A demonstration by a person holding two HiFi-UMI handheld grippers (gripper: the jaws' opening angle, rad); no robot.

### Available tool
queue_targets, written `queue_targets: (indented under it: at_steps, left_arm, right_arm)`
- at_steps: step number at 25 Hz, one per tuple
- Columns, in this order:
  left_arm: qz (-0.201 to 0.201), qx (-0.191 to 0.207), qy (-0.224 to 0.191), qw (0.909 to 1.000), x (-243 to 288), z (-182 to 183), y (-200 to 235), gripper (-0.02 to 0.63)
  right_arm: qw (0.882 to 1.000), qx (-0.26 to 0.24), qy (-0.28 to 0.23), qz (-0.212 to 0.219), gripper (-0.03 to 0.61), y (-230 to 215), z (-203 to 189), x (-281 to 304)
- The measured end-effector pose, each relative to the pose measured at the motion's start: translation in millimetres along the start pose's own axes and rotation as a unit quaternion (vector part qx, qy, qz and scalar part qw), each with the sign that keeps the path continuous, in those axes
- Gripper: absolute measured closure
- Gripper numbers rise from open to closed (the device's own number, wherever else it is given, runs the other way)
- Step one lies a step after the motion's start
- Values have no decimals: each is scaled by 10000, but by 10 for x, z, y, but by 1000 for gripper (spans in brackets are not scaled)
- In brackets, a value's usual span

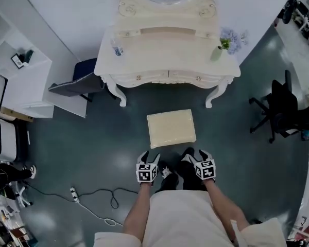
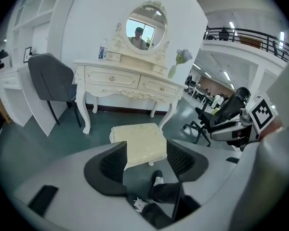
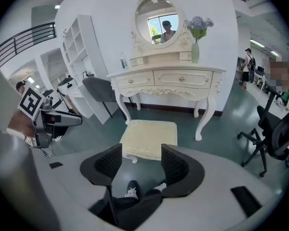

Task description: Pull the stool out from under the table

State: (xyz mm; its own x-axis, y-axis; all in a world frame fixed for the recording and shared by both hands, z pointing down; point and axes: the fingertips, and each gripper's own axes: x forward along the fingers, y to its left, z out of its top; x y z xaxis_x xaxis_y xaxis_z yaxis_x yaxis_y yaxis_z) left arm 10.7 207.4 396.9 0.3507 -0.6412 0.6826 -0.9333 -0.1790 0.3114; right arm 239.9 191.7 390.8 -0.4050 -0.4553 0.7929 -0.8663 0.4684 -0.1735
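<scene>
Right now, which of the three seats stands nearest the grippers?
The cream stool, before the table; the grey chair and black office chair stand farther off.

Cream stool (image 3: 149,136) beyond right gripper's (image 3: 141,159) parted empty jaws, before the table (image 3: 166,78).

Centre of head view: cream-yellow square padded stool (image 1: 171,128), no print, legs a paler white.
Above it: ivory-white ornate wooden dressing surface (image 1: 144,60), with the same ivory on the carved mirror frame.
Glossy dark teal floor (image 1: 92,148), with pale patches of reflected light.
Left tongs (image 2: 147,160) and right tongs (image 3: 141,162): light grey shells, black ribbed pads, cubes with black-and-white square markers.
Upper right: lilac-blue flowers (image 1: 233,37) in a pale green vase (image 1: 216,53).
Left side: charcoal-grey shell chair (image 1: 72,85) and white shelving unit (image 1: 26,81).
Right edge: black swivel office chair (image 1: 278,109).
Lower left: white power strip (image 1: 73,193).
</scene>
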Motion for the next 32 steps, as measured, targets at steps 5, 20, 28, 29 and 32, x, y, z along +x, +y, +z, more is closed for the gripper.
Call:
queue_targets:
  at_steps: [5, 20, 28, 29, 32]
  left_arm:
    - [-182, -402, -222, 9988, -185, 176, -237, 345]
    - [-689, -43, -487, 9964, -249, 273, -501, 345]
    - [-499, -40, -612, 9969, -304, 308, -407, 346]
    - [-479, -43, -622, 9969, -303, 311, -397, 347]
    - [-436, -91, -676, 9967, -322, 320, -369, 375]
  right_arm:
    - [9989, 306, -262, 237, 296, 40, 106, -295]
    - [9936, -416, -798, 682, 299, 450, 595, -197]
    - [9935, -155, -942, 618, 333, 329, 640, -241]
    - [9933, -149, -983, 588, 361, 310, 647, -262]
    - [9931, -124, -1024, 557, 390, 289, 635, -289]
